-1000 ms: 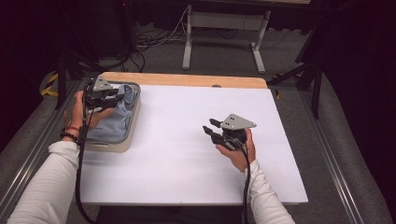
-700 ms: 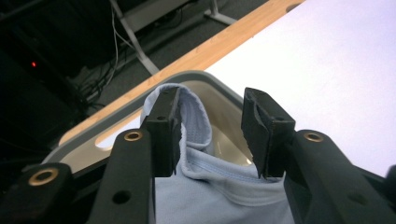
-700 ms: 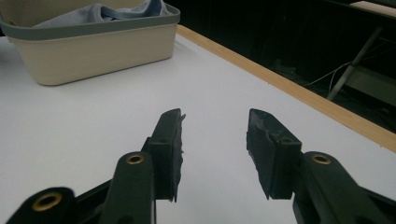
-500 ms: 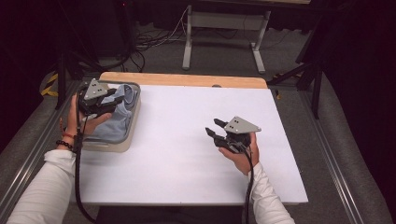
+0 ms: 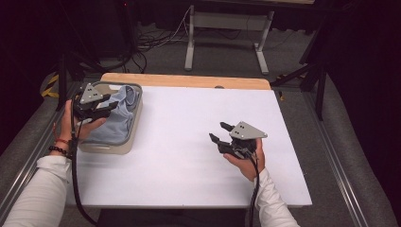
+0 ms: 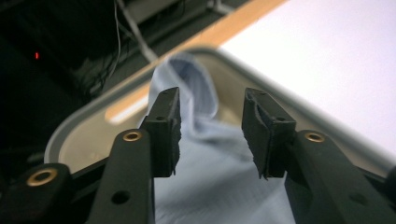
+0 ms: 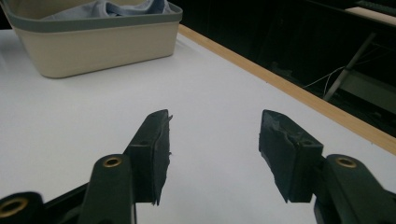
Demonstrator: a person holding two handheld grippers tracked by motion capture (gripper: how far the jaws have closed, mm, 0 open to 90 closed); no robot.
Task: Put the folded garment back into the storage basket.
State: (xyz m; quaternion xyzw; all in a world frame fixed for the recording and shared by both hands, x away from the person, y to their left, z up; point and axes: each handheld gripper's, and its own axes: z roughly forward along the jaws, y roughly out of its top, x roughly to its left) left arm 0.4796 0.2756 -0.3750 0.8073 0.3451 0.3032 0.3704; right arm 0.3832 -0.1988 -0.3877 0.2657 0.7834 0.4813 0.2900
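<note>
Crumpled pale-blue cloth shirt lies in the beige plastic tub directly under the spread left gripper; the right gripper, jaws just opening and empty, is well apart.

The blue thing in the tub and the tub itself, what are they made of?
The blue thing looks like soft woven cloth, maybe cotton: it folds, wrinkles and slumps, with a matte look. The tub looks like hard plastic, cream with a grey rim: smooth, stiff walls with rounded corners and a dull sheen. Neither is certain by sight alone.

Cloth cut off at frame bottom (L gripper view); tub interior mostly hidden.
</note>
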